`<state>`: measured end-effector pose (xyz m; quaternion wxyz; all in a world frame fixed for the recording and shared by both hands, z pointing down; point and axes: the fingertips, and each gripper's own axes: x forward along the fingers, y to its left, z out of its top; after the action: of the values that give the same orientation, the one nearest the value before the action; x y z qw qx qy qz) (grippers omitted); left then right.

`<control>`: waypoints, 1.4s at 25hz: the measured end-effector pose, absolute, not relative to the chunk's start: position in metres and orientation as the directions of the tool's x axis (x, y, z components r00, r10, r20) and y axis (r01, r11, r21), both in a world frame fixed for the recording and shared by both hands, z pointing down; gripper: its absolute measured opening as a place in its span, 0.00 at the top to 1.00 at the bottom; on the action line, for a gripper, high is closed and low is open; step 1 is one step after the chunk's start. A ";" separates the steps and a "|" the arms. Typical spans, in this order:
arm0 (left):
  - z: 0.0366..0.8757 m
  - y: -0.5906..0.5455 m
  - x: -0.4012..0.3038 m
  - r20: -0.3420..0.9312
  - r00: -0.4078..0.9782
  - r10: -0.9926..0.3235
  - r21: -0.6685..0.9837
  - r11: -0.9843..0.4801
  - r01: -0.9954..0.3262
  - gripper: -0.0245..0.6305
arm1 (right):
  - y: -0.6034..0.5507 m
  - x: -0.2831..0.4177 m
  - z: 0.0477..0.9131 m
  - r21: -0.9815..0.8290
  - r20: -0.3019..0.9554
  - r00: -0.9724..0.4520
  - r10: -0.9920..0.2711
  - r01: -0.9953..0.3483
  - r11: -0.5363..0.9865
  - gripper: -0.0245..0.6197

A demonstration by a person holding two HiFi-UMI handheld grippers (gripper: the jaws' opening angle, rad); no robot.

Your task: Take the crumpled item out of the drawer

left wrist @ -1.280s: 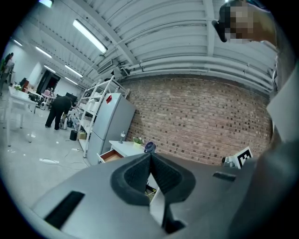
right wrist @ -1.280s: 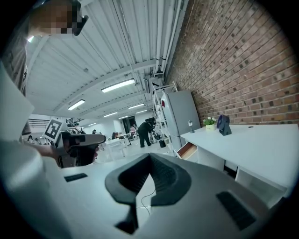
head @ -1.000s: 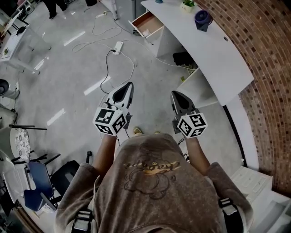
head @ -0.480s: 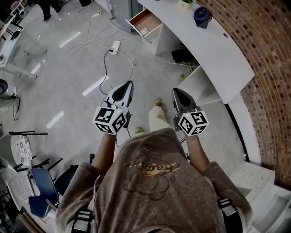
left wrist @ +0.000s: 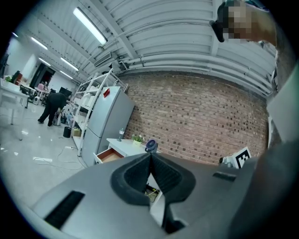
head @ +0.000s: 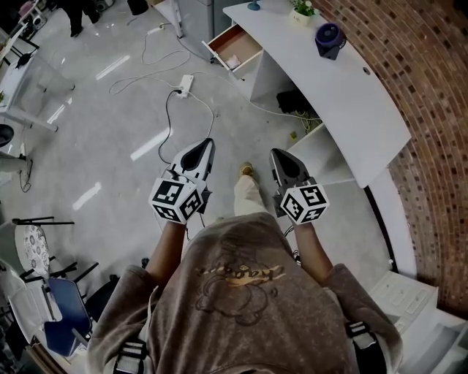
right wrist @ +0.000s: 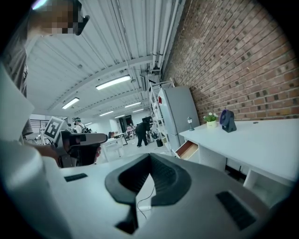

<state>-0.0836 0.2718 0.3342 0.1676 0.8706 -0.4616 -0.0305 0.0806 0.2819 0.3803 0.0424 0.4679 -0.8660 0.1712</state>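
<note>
An open wooden drawer [head: 235,45] sticks out of the left end of a white curved desk [head: 344,88], far ahead of me across the floor. Its contents are too small to make out. My left gripper [head: 207,143] and right gripper [head: 276,153] are held side by side at waist height, both pointing toward the desk, jaws shut and empty. Over the shut left gripper [left wrist: 150,155] the drawer [left wrist: 111,155] shows well beyond the tips. Past the shut right gripper [right wrist: 149,156] the drawer [right wrist: 188,149] is likewise far off.
A dark fan [head: 329,36] and a small potted plant [head: 302,9] stand on the desk. A power strip with cables [head: 183,82] lies on the floor before the drawer. A grey fridge [left wrist: 105,116] stands left of the desk, chairs [head: 58,307] at my left.
The person has stepped forward: a leg and shoe now show between the grippers. Both grippers stay shut and keep their pose, shifting only slightly.
</note>
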 end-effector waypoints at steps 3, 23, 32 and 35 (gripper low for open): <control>0.336 0.249 -0.082 0.105 0.572 -0.813 0.326 -0.516 -0.793 0.95 | 0.261 0.080 0.383 -0.260 0.241 -0.560 -0.793 -0.824 0.503 0.97; 0.329 0.081 -0.061 0.144 0.513 -0.846 0.331 -0.447 -0.831 0.95 | 0.083 0.102 0.375 -0.277 0.264 -0.621 -0.738 -0.782 0.558 0.97; 0.323 0.030 -0.050 0.145 0.422 -0.895 0.311 -0.364 -0.878 0.95 | 0.015 0.115 0.374 -0.298 0.246 -0.688 -0.683 -0.724 0.622 0.97; 0.322 0.017 -0.047 0.145 0.394 -0.908 0.309 -0.337 -0.890 0.95 | -0.005 0.116 0.374 -0.299 0.239 -0.710 -0.663 -0.703 0.645 0.97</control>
<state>-0.0474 0.0170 0.3223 0.1711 0.8171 -0.5498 -0.0263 0.1164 -0.0050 0.3742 0.0536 0.3773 -0.9053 0.1877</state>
